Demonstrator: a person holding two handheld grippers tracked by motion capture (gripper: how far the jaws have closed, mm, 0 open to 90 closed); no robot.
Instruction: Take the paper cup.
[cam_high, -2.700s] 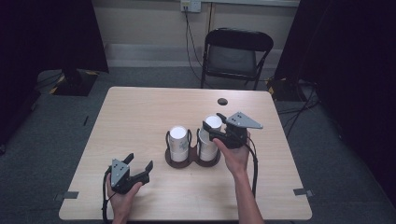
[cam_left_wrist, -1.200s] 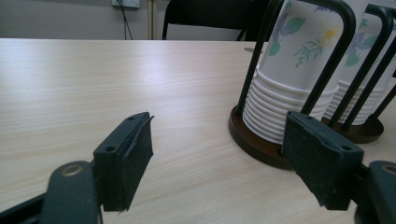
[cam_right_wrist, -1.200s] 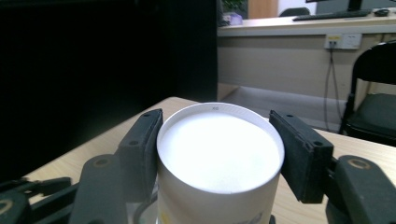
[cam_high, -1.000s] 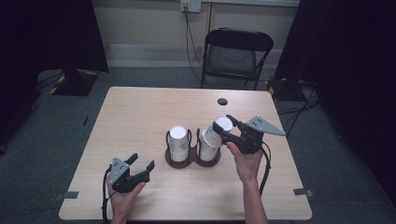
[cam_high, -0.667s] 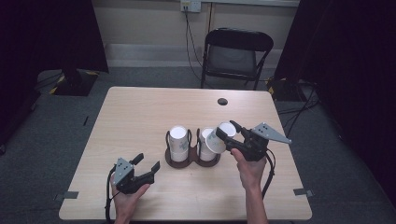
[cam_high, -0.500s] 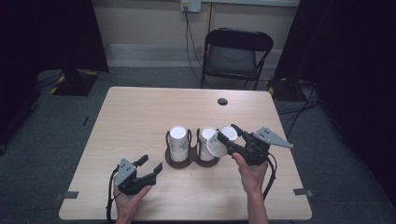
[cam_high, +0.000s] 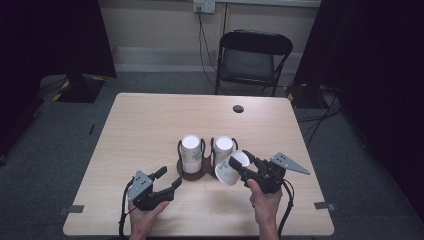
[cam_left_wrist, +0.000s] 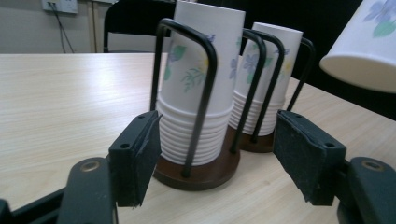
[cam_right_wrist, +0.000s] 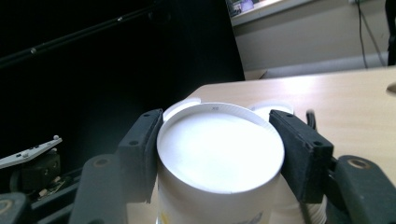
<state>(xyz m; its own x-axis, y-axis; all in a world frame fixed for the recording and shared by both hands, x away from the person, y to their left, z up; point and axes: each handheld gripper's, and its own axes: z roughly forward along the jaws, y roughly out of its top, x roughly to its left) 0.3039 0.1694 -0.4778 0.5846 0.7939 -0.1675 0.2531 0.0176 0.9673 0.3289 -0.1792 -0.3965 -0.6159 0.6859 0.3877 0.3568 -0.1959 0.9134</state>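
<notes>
Near the table's front edge, the left gripper hangs released, its jaws spread before the cup holder, which stands mid-table with two cup stacks. Just right of the holder, the right gripper clasps a tilted paper cup, lifted off the surface.

A light wooden table stood on grey carpet, a black folding chair behind its far edge. A cream wall carried a power outlet; dark curtains hung at both sides.
</notes>
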